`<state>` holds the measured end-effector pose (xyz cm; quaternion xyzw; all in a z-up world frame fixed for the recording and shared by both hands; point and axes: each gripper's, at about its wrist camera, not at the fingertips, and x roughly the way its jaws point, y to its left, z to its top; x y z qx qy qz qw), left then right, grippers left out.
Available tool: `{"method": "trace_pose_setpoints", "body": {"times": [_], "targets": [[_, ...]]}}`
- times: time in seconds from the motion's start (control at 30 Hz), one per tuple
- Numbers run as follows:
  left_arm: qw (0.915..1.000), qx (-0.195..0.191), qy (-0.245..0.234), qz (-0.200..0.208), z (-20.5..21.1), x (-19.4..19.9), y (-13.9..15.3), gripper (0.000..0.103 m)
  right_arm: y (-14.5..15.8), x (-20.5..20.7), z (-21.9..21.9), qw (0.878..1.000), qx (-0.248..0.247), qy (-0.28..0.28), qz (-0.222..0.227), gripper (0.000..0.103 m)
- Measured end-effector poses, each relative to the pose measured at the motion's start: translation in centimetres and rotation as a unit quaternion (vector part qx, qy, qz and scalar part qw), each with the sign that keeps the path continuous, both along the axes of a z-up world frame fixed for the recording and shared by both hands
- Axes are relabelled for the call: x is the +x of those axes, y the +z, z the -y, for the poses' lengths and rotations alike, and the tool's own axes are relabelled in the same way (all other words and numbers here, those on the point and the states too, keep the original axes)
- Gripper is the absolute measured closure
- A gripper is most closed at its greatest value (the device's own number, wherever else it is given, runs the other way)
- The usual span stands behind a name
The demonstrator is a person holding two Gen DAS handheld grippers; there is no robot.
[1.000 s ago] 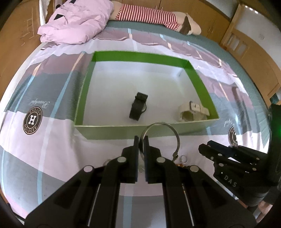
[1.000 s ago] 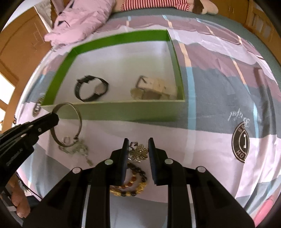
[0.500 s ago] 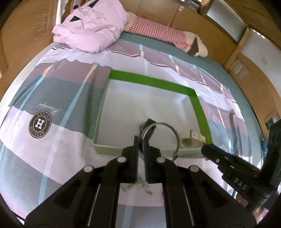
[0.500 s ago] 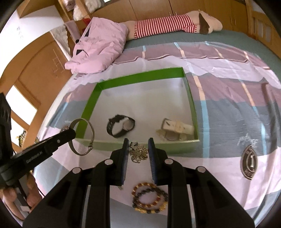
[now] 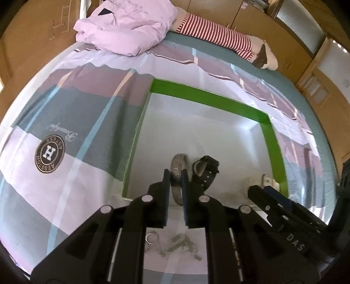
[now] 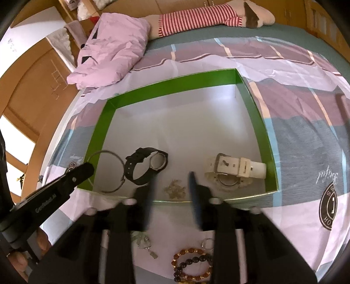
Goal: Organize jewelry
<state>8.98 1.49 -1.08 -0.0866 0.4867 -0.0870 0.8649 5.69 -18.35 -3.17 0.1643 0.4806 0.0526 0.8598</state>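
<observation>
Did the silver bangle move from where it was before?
Yes. The silver bangle, pinched by the left gripper, went from the bedspread in front of the green box to over its near wall, beside the black watch.

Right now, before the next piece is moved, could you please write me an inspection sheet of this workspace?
Surface: plaid bed sheet, lilac and grey.
Job's things: green-rimmed white box holds black wristwatch, white wristwatch and pale flower brooch; amber and dark beaded bracelets and small silver pieces lie on the sheet outside it.
Clutter: pink quilt and red-striped plush toy at the far edge.
Grippers: left gripper over the box, jaws just opening slightly, silver bangle between them; right gripper jaws just opened, gripping nothing, brooch in the box beneath.
Cables: nothing seen.
Surroundings: wooden wardrobes.
</observation>
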Motion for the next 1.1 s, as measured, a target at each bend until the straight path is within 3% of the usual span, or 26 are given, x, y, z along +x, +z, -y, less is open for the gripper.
{"method": "trace_pose_setpoints", "body": {"times": [0.03,0.1,0.27,0.33,0.4,0.5,0.57,0.7,0.77,0.9,1.03,1.1], "targets": [[1.0000,0.000,0.000,0.005,-0.1,-0.1,0.2,0.093,0.3,-0.2,0.2,1.000,0.009,-0.005,0.005,0.052],[0.9997,0.009,0.000,0.021,-0.2,-0.6,1.0,0.093,0.8,-0.6,0.6,1.000,0.018,-0.007,0.012,0.048],[0.9997,0.004,-0.020,0.009,-0.5,-1.6,1.6,0.092,1.7,-1.8,1.0,0.999,0.045,0.008,0.009,0.048],[0.9992,0.014,-0.038,-0.003,-0.4,-2.5,1.5,0.084,1.9,-2.5,0.9,0.998,0.056,0.026,-0.001,0.048],[0.9980,0.028,-0.053,-0.020,-0.1,-3.3,0.8,0.083,1.8,-3.4,0.1,0.996,0.061,0.054,-0.021,0.048],[0.9949,0.037,-0.078,-0.051,0.2,-4.2,-0.5,0.083,0.9,-4.4,-1.2,0.994,0.019,0.092,-0.052,0.048],[0.9922,0.045,-0.092,-0.070,0.3,-4.6,-1.6,0.083,-0.2,-5.0,-1.4,0.992,-0.031,0.098,-0.076,0.048],[0.9872,0.064,-0.096,-0.110,-0.1,-4.8,-4.0,0.083,-3.3,-5.8,-0.2,0.982,-0.075,0.096,-0.146,0.049],[0.9860,0.067,-0.093,-0.121,-0.2,-4.7,-4.6,0.082,-4.6,-6.0,0.5,0.977,-0.092,0.090,-0.172,0.061],[0.9855,0.072,-0.095,-0.120,0.2,-4.8,-4.8,0.071,-6.2,-6.4,1.0,0.970,-0.095,0.090,-0.205,0.075],[0.9832,0.080,-0.106,-0.126,1.4,-4.9,-5.3,0.071,-6.3,-6.6,0.3,0.969,-0.099,0.099,-0.204,0.093],[0.9812,0.087,-0.110,-0.132,1.8,-5.0,-5.9,0.071,-5.7,-6.6,0.2,0.973,-0.097,0.089,-0.188,0.094]]}}
